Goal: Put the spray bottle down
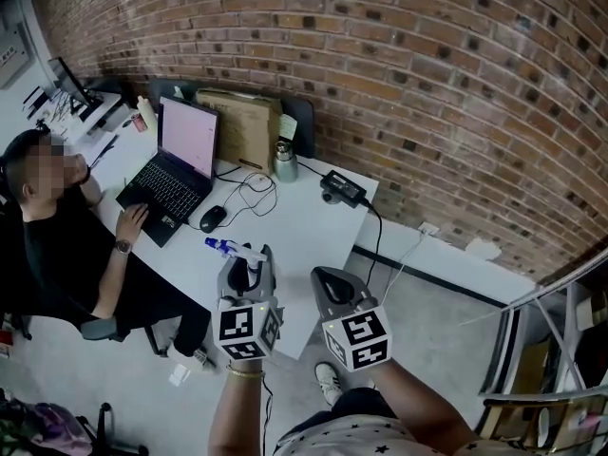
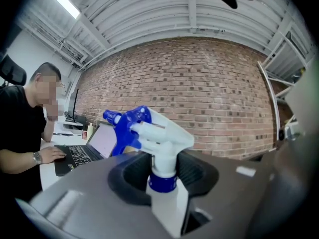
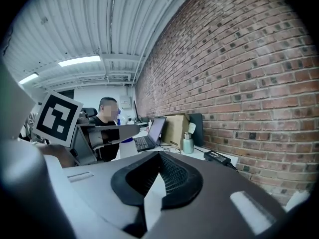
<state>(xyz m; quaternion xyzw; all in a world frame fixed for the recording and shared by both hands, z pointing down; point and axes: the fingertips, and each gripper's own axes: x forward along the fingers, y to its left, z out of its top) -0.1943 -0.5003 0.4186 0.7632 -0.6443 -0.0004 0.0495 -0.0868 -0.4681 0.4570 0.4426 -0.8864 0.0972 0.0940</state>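
The spray bottle is white with a blue trigger head. It hangs upright over the near edge of the white desk. My left gripper is shut on it. In the left gripper view the black pads of this gripper clamp the bottle just under its blue collar, and the spray head points left. My right gripper hangs beside it on the right, shut with nothing in it. In the right gripper view the pads of that gripper meet at the tip, and the left gripper with the bottle shows at left.
On the desk are an open laptop, a mouse with its cable, a metal flask, a power adapter and a cardboard box. A seated person types at left. A brick wall stands behind, and metal shelving at right.
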